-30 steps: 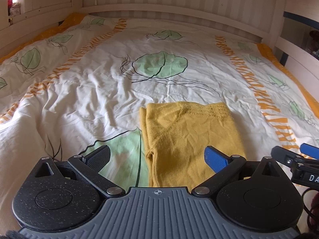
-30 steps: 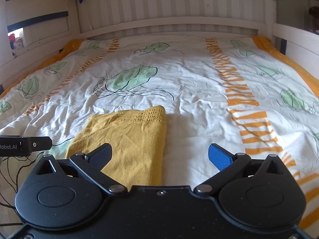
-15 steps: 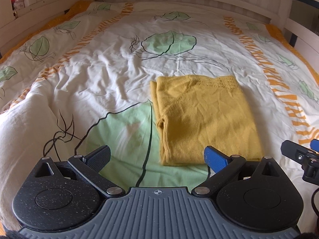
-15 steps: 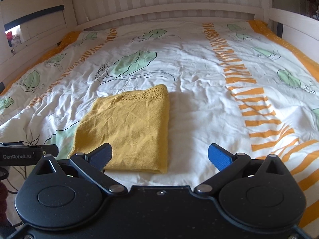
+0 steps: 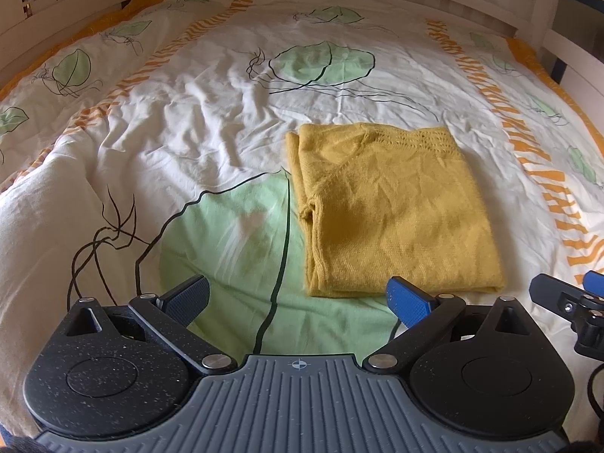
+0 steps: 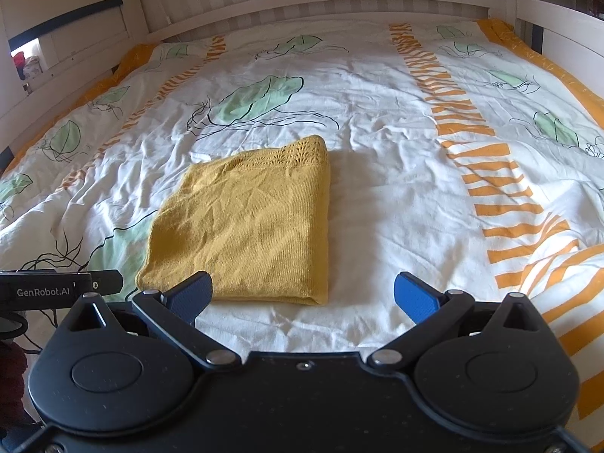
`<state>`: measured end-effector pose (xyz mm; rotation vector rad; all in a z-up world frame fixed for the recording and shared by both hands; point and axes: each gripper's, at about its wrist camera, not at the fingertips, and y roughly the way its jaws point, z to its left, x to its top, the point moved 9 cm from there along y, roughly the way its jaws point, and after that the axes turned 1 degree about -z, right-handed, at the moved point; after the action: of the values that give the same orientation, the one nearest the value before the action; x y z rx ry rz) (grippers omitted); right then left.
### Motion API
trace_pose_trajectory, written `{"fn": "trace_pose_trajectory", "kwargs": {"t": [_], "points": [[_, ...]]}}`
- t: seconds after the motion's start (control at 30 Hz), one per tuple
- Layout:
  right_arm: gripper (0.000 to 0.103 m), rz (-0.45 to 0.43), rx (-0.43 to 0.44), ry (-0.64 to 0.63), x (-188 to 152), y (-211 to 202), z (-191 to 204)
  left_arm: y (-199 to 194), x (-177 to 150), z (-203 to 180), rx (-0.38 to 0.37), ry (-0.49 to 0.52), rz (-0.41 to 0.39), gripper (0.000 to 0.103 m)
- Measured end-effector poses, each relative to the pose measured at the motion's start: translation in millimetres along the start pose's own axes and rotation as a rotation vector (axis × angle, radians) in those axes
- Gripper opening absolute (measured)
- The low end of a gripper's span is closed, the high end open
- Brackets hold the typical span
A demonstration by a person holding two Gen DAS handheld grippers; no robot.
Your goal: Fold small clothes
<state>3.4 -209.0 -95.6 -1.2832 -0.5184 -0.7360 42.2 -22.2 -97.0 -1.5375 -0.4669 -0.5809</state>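
Mustard-yellow knitted garment, folded into flat rectangle, openwork band along far edge; lies on white duvet cover with green leaf print and orange stripes, near edge partly over large green leaf motif.
Left gripper: black, blue-padded fingers spread wide, empty, hovering just short of garment's near-left corner.
Right gripper: fingers wide apart, empty, left finger overlapping view of garment's near edge; contact cannot be told.
White wooden bed frame encloses duvet at far end and sides.
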Motion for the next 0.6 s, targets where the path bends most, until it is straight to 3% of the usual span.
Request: {"fn": "trace_pose_trajectory", "kwargs": {"t": [0.6], "points": [[0.102,0.046,-0.004,0.010,-1.4,9.8,1.6,10.0,-4.4,9.8,0.001,-0.023,0.044,0.101]]}}
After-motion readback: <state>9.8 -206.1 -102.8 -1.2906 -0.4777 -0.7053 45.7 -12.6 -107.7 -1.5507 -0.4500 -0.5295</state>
